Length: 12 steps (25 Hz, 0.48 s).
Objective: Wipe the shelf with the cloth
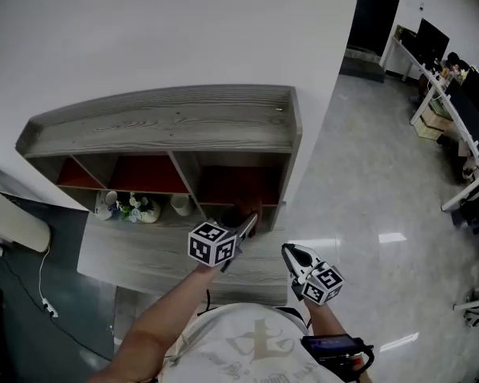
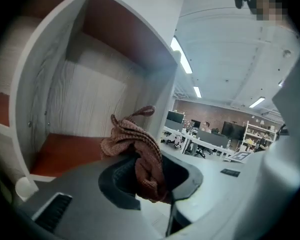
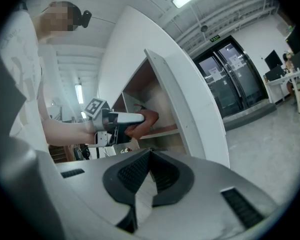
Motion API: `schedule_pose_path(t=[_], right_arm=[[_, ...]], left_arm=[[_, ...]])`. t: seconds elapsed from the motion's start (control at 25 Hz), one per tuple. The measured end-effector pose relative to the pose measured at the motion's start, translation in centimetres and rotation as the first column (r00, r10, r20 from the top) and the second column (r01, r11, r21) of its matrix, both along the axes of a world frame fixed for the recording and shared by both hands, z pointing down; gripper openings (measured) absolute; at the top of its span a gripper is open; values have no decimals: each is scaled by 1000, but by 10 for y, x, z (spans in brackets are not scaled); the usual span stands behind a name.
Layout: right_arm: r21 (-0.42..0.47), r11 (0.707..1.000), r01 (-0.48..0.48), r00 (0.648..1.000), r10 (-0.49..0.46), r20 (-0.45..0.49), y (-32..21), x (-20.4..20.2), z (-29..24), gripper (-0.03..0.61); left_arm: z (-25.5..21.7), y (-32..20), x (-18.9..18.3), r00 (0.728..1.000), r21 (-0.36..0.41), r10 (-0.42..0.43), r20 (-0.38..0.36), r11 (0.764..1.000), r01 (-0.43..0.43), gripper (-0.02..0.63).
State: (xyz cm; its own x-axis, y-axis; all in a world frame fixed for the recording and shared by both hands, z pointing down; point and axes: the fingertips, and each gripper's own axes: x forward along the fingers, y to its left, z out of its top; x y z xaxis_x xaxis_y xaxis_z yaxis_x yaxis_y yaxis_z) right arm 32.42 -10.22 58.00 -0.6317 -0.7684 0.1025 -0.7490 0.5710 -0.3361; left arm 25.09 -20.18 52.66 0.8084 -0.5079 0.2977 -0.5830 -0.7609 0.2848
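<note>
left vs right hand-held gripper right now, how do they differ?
1. The left hand-held gripper is shut on the reddish-brown cloth. The right hand-held gripper is shut with nothing between its jaws.
2. The left one reaches into the right-hand compartment of the shelf. The right one is held back, outside the shelf.
Shared: both are aimed at the shelf.

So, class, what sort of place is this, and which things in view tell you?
Most likely an open-plan office: rows of desks with monitors, glass double doors and a shiny tiled floor.
</note>
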Motion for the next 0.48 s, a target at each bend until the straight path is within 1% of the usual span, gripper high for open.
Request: schedule_pose_path(t=[0.12, 0.24, 0.36, 0.44, 0.48], right_arm=[[-5, 1000, 7, 1000, -7, 16, -2, 7, 2, 5], [-9, 1000, 3, 999, -2, 32, -4, 16, 6, 5], [-16, 1000, -8, 999, 9, 45, -4, 26, 9, 5], [-22, 1000, -14, 998, 15, 53, -3, 32, 11, 5], [-25, 1000, -16, 998, 18, 56, -4, 35, 12, 5]], left_arm=[[-6, -24, 16, 1000, -4, 20, 12, 1000, -20, 101], [-4, -50, 28, 998, -46, 35, 48, 998, -33, 101], [1, -69, 37, 993, -81, 28, 114, 997, -19, 101], [5, -76, 43, 985, -94, 27, 168, 995, -11, 101], [7, -79, 47, 983, -96, 29, 183, 995, -11, 101]])
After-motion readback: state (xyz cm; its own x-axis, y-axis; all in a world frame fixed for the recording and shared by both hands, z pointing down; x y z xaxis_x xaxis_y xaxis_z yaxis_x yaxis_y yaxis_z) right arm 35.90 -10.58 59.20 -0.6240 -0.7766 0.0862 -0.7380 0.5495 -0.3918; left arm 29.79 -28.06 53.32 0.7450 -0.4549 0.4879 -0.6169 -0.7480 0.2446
